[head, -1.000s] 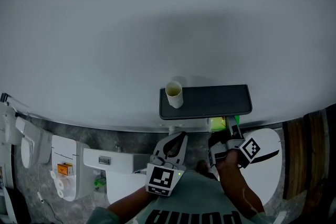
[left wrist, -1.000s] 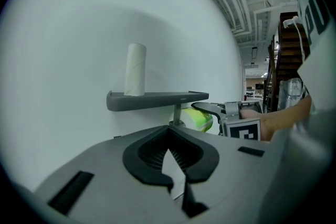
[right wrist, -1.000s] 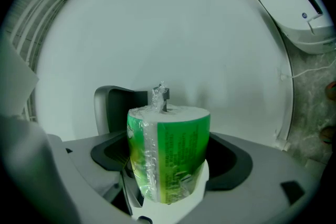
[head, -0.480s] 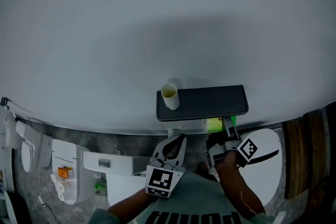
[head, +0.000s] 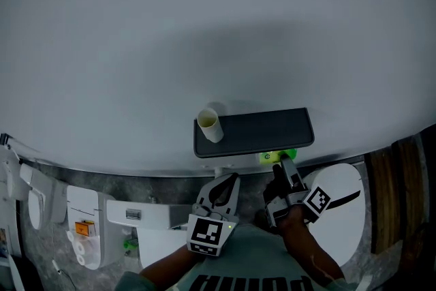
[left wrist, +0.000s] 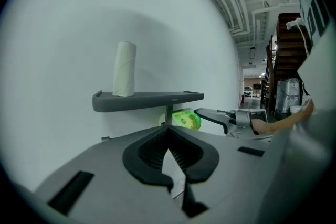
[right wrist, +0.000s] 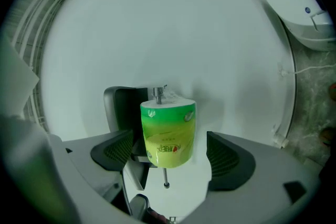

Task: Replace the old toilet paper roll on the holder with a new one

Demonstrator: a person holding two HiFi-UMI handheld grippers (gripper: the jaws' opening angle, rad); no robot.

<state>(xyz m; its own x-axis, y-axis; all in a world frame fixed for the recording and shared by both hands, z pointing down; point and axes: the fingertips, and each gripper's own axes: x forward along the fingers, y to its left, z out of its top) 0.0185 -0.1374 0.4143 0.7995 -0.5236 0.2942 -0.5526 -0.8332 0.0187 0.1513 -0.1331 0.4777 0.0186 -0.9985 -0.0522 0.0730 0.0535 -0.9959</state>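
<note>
Holder shelf [left wrist: 152, 99] is dark, fixed to the pale wall [head: 204, 24]; bare cardboard tube [left wrist: 125, 69] stands upright on the shelf's left end, hollow top facing up, and I see nothing inside it; rest of the shelf top carries nothing else. Green-wrapped toilet roll [right wrist: 168, 134] sits under the shelf, threaded on the holder's metal rod [right wrist: 166, 178]; the rod runs through its core and pokes out at both ends.

My right gripper [head: 281, 170] points at that roll; jaws spread wide, one dark pad on each side of the roll, a gap showing on the right side, so not clamping it. My left gripper [left wrist: 169, 134] is lower and left of the shelf, jaws brought together at the tips, nothing between them; it's aimed at the shelf edge, apart from it.

White toilet lid [head: 340, 204] is low right in the head view; a white box [head: 85, 221] with an orange label sits low left on the stone floor [head: 48, 228], contents too small to tell.
</note>
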